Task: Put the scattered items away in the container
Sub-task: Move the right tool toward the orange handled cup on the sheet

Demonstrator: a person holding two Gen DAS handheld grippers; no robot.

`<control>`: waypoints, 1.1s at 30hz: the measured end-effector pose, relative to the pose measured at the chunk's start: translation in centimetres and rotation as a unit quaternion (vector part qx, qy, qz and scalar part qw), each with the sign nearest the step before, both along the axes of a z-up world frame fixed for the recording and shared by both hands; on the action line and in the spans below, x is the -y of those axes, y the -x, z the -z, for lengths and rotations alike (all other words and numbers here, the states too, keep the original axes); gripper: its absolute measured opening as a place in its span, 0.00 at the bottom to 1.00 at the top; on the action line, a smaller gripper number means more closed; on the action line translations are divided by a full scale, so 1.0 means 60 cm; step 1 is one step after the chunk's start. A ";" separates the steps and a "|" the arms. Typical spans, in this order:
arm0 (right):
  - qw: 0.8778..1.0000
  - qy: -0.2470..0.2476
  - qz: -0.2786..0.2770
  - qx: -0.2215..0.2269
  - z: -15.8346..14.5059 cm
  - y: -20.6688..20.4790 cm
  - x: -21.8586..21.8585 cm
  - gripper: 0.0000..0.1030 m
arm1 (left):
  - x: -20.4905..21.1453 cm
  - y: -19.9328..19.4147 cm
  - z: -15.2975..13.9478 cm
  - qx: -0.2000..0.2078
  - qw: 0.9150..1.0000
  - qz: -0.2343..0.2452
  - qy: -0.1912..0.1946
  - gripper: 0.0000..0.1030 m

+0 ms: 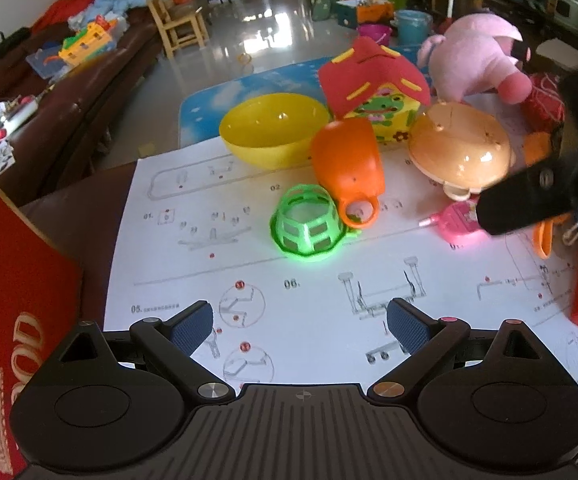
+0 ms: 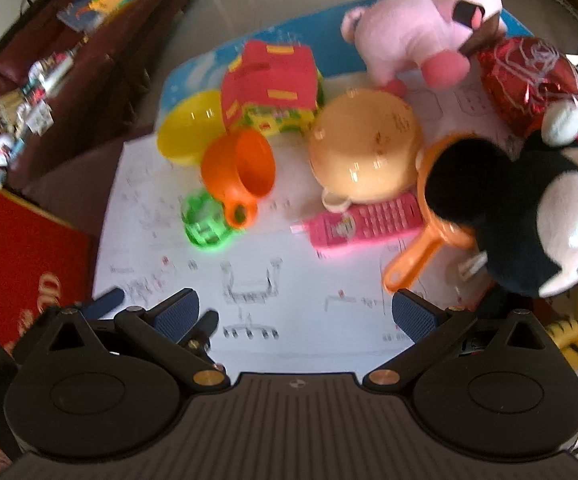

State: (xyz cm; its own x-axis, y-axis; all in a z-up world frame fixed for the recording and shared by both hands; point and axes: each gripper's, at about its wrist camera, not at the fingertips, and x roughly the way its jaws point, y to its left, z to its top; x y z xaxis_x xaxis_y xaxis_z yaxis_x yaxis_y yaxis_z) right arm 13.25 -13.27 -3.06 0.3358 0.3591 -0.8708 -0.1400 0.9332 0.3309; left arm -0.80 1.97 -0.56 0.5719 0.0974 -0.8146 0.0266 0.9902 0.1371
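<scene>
Toys lie scattered over a big white instruction sheet point(image 1: 329, 312) w/ line drawings, spread on a low surface. Left gripper point(image 1: 299, 326) hangs over the sheet's near part, angled down, jaws spread wide, nothing btwn the blue pads. Right gripper point(image 2: 295, 314) is likewise released, jaws wide, empty, hovering over bare paper; its view is a bit blurred.

Nearest the left gripper: small green lattice basket point(image 1: 309, 226), upside down on the paper. Touching it from behind, an orange cup point(image 1: 347, 160) on its side, ring handle resting against the basket. Behind that, a yellow bowl point(image 1: 273, 128), upright & empty. Just beside the bowl, a toy house w/ red roof point(image 1: 373, 76) and yellow walls.

Right of the cup sits a peach-coloured dome lid point(image 2: 365, 148), round side up. Just in front of it lies a pink toy phone point(image 2: 363, 222), flat on the sheet. Orange strainer point(image 2: 409, 264) w/ long handle lies beside the phone, partly under a black-and-white mouse plush point(image 2: 529, 216). Pink plush pig point(image 2: 421, 20) stands at the far edge; a red foil-wrapped object point(image 2: 529, 76) is near it.

Red box point(image 1: 17, 300) w/ gold lettering sits at the left edge of both views; can't tell if it's the container. Brown sofa point(image 1: 49, 92) w/ clutter lies beyond.
</scene>
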 end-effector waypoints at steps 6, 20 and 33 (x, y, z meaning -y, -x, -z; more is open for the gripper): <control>0.999 -0.018 -0.010 0.031 -0.007 -0.037 -0.016 0.98 | 0.002 -0.030 -0.002 0.022 0.999 0.028 0.006 0.96; 0.994 -0.082 -0.044 0.056 0.058 -0.129 -0.065 0.51 | -0.001 -0.122 0.032 0.051 0.996 0.070 0.012 0.86; 0.991 -0.093 -0.076 0.053 0.071 -0.145 -0.091 0.33 | -0.015 -0.141 0.052 0.050 0.994 0.076 0.056 0.78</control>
State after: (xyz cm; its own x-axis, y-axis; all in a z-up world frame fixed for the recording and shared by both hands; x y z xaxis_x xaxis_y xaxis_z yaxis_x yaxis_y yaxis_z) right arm 21.96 -7.84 -7.33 0.3512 0.5639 -0.7475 -0.3165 0.8228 0.4721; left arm 7.65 2.86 -3.67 0.6515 -0.0841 -0.7540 0.1687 0.9850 0.0358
